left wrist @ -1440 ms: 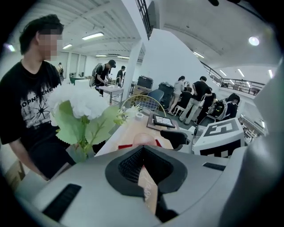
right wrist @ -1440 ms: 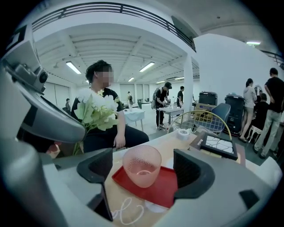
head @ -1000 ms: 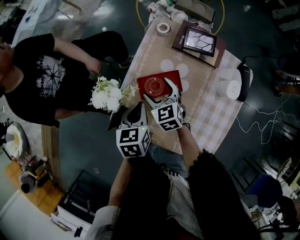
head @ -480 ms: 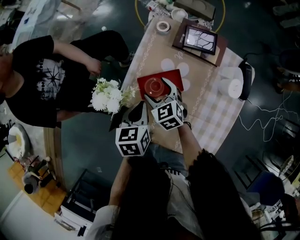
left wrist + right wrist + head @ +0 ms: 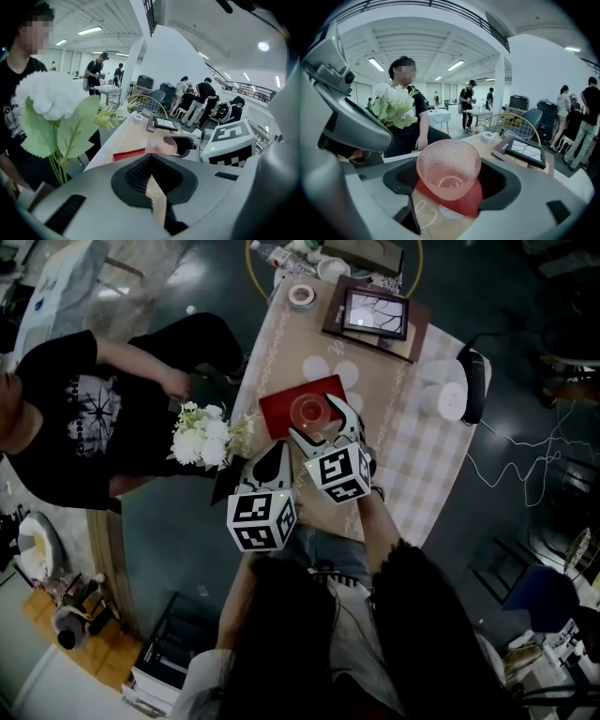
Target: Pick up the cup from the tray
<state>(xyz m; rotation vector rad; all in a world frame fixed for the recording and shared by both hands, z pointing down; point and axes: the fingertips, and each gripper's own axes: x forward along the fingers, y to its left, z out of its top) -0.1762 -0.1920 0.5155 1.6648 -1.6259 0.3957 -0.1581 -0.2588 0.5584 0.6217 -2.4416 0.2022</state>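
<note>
White pillar [image 5: 500, 93], ceiling strip lights [image 5: 375, 64], dark floor [image 5: 169, 521]

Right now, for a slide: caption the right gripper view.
Right gripper, jaws just closed, grips pink cup over red tray.

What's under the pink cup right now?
The red tray shows below and through the clear pink cup, with patterned tablecloth nearer the camera. The tray's middle is blurred by the cup's base, so contact between them cannot be judged.
</note>
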